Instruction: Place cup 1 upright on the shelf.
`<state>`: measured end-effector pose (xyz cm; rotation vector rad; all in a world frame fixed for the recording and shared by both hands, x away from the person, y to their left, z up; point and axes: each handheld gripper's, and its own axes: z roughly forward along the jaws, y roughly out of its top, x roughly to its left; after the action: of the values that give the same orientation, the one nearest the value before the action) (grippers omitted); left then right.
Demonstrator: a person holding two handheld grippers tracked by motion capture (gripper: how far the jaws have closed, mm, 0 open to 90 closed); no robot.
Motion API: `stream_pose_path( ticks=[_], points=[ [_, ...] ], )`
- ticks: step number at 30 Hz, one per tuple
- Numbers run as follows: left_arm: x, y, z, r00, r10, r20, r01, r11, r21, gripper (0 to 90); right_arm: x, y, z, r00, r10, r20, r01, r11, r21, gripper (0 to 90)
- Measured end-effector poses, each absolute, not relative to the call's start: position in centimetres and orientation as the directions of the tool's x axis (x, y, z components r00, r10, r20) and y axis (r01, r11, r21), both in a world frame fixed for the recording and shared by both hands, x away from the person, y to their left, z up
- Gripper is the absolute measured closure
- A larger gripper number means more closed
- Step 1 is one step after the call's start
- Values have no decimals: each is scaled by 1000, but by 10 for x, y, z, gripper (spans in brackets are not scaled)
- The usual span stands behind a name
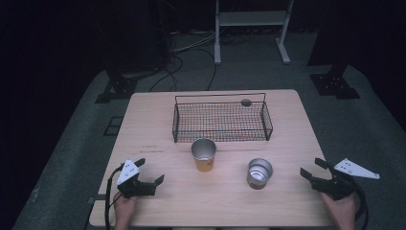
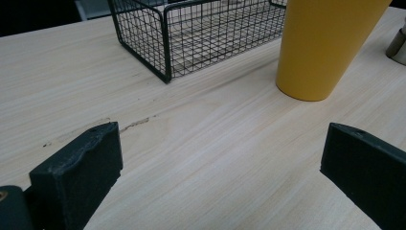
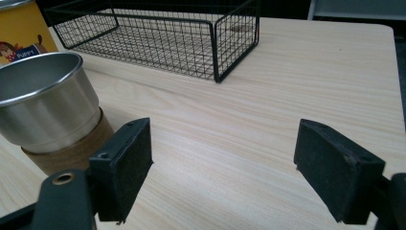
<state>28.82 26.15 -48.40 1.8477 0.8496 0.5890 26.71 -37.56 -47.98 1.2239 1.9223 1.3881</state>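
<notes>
Two cups stand just in front of the wire basket (image 1: pixel 221 117): a yellow cup (image 1: pixel 204 154) whose label reads "PUPPY", and a steel cup (image 1: pixel 259 173) to its right. Left gripper (image 1: pixel 148 172) and right gripper (image 1: pixel 311 169) rest near the table's (image 1: pixel 158 129) front edge, jaws spread, gripping nothing.

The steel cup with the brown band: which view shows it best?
The right gripper view: the steel cup is close, rim and band clear. The high view shows it whole but small; the left gripper view catches a sliver.
</notes>
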Motion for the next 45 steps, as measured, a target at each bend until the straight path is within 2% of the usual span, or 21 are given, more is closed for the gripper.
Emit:
stream_pose_path(
  ticks=[19, 32, 45],
  points=[
    [288, 261, -484, 648, 761, 38, 285, -288, 914, 0, 255, -366, -475, -547, 831, 95, 387, 151, 909, 172],
    [288, 261, -484, 648, 760, 38, 284, -288, 914, 0, 241, -343, -467, -612, 789, 58, 379, 228, 897, 154],
    [288, 261, -484, 649, 760, 36, 283, -286, 915, 0, 242, -320, -467, -664, 746, 40, 376, 287, 881, 148]
  ],
)
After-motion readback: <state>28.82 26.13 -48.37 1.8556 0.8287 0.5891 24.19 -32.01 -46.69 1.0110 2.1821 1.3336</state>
